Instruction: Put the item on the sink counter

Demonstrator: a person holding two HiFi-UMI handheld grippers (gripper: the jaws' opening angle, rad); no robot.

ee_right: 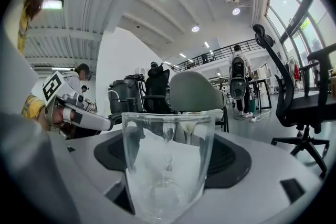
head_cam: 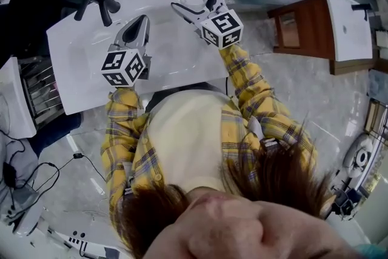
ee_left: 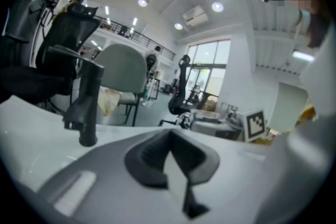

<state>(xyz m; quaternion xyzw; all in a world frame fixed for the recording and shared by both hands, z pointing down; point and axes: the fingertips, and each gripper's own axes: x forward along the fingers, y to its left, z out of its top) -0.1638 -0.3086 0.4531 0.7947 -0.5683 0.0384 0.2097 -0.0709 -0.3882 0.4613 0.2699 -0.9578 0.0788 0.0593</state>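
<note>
The white sink counter [head_cam: 176, 57] spans the scene, with a black faucet [head_cam: 97, 6] at its far left. The left gripper [head_cam: 140, 22] hangs over the basin, its jaws closed on nothing. The right gripper [head_cam: 193, 2] clasps a clear glass cup [ee_right: 168, 165] at the counter's far right corner. Both grippers' cubes bear only black-and-white square markers.

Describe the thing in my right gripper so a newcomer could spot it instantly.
Find the white sink counter in the head view; the right gripper is near its far right corner. Between its jaws stands a clear drinking glass, empty and upright. It is the only see-through thing there, well apart from the black faucet.
</note>
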